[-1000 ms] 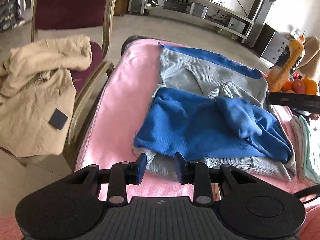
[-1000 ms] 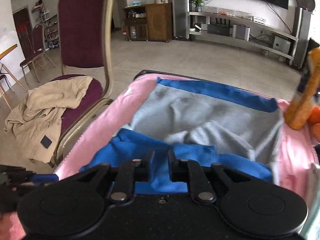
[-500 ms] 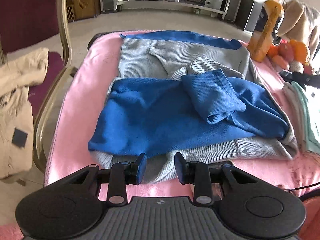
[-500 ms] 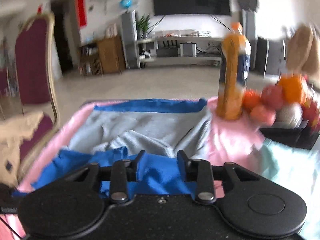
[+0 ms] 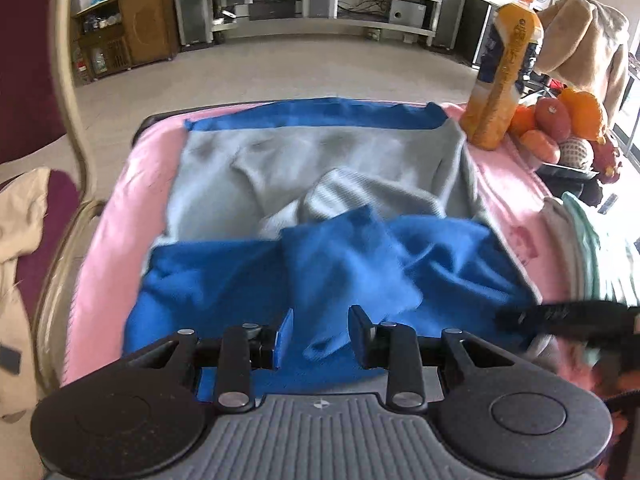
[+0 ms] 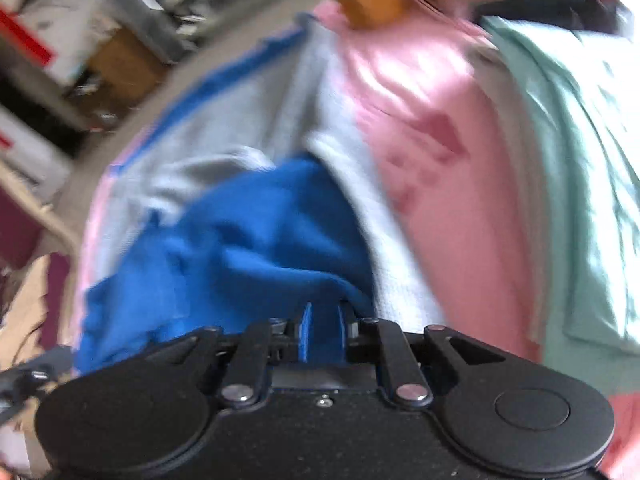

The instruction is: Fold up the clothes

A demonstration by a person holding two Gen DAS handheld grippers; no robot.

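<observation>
A blue garment (image 5: 320, 264) lies crumpled over a spread grey sweater (image 5: 320, 160) on a pink-covered table (image 5: 116, 208). My left gripper (image 5: 320, 328) hovers over the blue garment's near edge, open, with cloth below the fingers but none pinched. In the right wrist view, which is blurred and tilted, my right gripper (image 6: 323, 320) is at the right edge of the blue garment (image 6: 248, 240). Its jaws are closing, narrow, with a fold of blue cloth between the pads. The grey sweater (image 6: 240, 128) shows beyond. That right gripper (image 5: 560, 316) appears as a dark bar at the right of the left wrist view.
An orange drink bottle (image 5: 504, 80) and a pile of fruit (image 5: 560, 120) stand at the table's far right corner. Folded mint and white clothes (image 5: 592, 248) lie at the right. A chair (image 5: 76, 120) with a beige coat (image 5: 24, 220) stands close on the left.
My left gripper slid right along the table's near edge, still open. The right gripper rolled, dropped to the blue garment's right edge, and narrowed its jaws around the cloth.
</observation>
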